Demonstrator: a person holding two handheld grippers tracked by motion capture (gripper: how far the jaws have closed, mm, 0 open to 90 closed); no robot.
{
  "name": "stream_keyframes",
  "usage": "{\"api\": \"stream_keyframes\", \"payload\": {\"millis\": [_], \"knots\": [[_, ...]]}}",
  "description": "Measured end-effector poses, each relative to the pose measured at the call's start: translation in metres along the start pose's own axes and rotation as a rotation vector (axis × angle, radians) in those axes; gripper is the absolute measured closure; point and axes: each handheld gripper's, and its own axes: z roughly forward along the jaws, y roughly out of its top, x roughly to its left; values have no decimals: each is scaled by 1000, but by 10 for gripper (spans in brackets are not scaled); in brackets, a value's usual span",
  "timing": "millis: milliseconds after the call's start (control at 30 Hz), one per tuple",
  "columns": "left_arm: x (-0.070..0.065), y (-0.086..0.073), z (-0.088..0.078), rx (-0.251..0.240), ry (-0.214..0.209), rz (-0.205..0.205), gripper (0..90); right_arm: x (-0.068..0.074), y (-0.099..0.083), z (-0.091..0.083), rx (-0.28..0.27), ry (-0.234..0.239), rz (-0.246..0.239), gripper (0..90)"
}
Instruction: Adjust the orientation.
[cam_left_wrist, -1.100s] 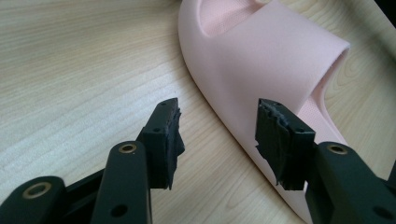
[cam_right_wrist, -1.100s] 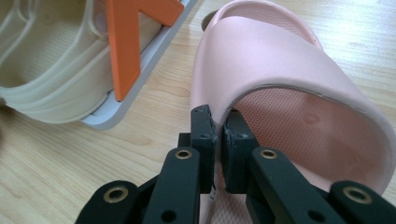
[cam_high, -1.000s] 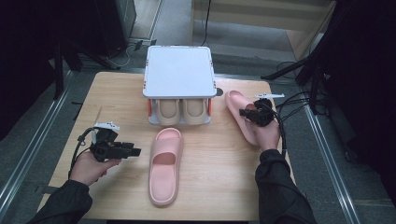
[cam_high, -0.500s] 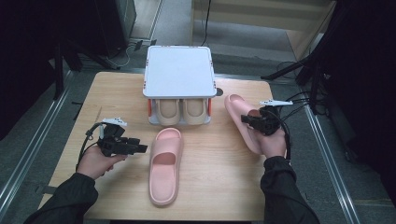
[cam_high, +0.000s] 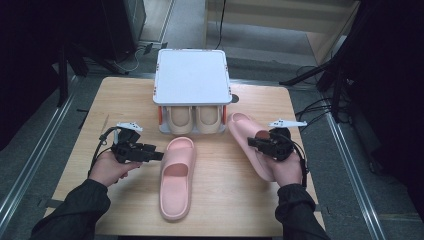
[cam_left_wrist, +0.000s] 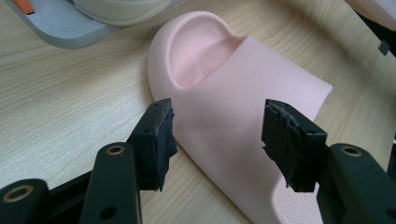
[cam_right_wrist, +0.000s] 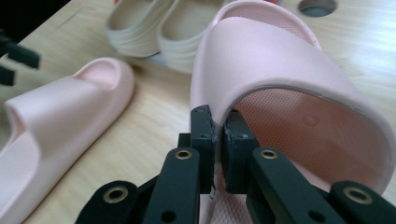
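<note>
A: Entry on the left tongs (cam_high: 159, 156)?

B: The jaws have just been opening and are seen spread wide in the left gripper view. The strap of the near pink slipper (cam_high: 176, 176) lies between the pads, but no pad is pressed on it. Compared with a second ago, these tongs have been brought closer to that slipper's left side. The slipper itself is noted flat on the tabletop (cam_high: 100, 105), in front of the white rack (cam_high: 191, 76); its place is unchanged.

A: And the right tongs (cam_high: 251, 142)?

B: They are clamped on the edge of the strap of the far pink slipper (cam_right_wrist: 280, 60), as recorded in the right gripper view. That slipper has been shifted toward the middle of the tabletop since the first frame and now lies just beside the rack's right corner. The beige pair (cam_high: 193, 119) under the rack is undisturbed.
</note>
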Motion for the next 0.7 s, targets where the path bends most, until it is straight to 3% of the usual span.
{"api": "stream_keyframes", "payload": {"millis": [267,700], "knots": [[-1,3,2,4,-6,9,430,24,-12,4,31,38,-25,859],[-3,5,5,10,-7,26,444,52,-26,33,116,75,-66,856]]}}
